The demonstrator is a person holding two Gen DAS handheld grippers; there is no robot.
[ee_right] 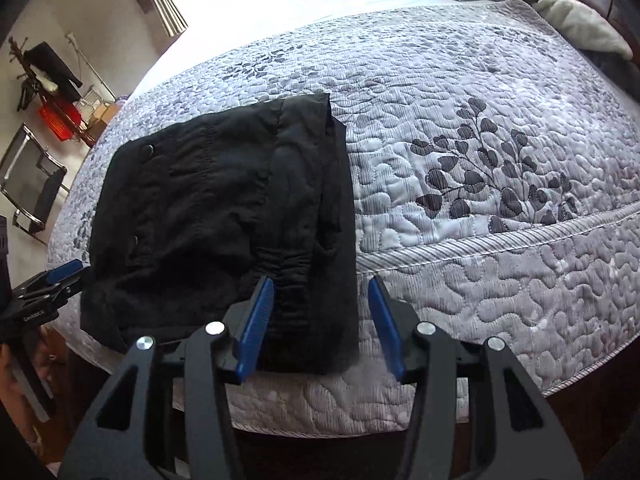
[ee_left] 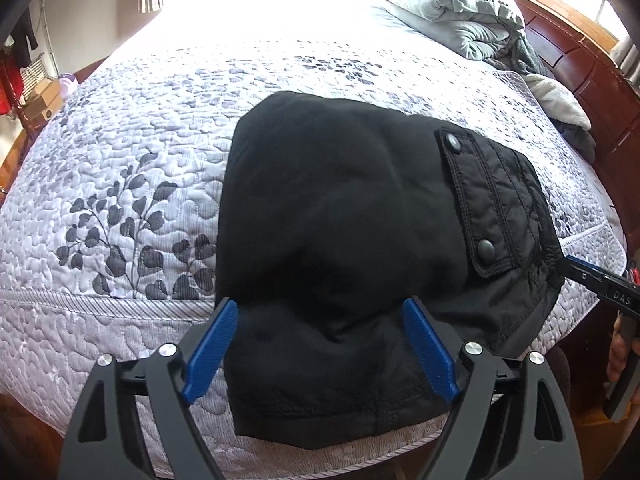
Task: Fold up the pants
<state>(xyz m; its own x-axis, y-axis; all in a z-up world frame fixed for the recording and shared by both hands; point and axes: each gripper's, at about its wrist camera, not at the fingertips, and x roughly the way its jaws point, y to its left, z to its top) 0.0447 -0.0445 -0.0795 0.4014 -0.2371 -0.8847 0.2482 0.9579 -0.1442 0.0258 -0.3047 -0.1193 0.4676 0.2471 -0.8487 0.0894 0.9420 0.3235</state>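
Folded black pants (ee_left: 352, 248) lie on a leaf-print quilt (ee_left: 120, 168) at the bed's near edge, snap pocket flap (ee_left: 472, 200) at three o'clock. Left gripper (ee_left: 320, 344) and right gripper (ee_right: 320, 320), lettered "DAS", both spread apart.

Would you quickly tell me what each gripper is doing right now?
Left gripper: open, holding nothing, over the folded black fabric pants.
Right gripper: open, holding nothing, at the pants' edge.

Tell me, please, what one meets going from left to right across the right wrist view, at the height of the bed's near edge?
Left gripper → folded black pants → bare quilt → embroidered dark leaf sprig.
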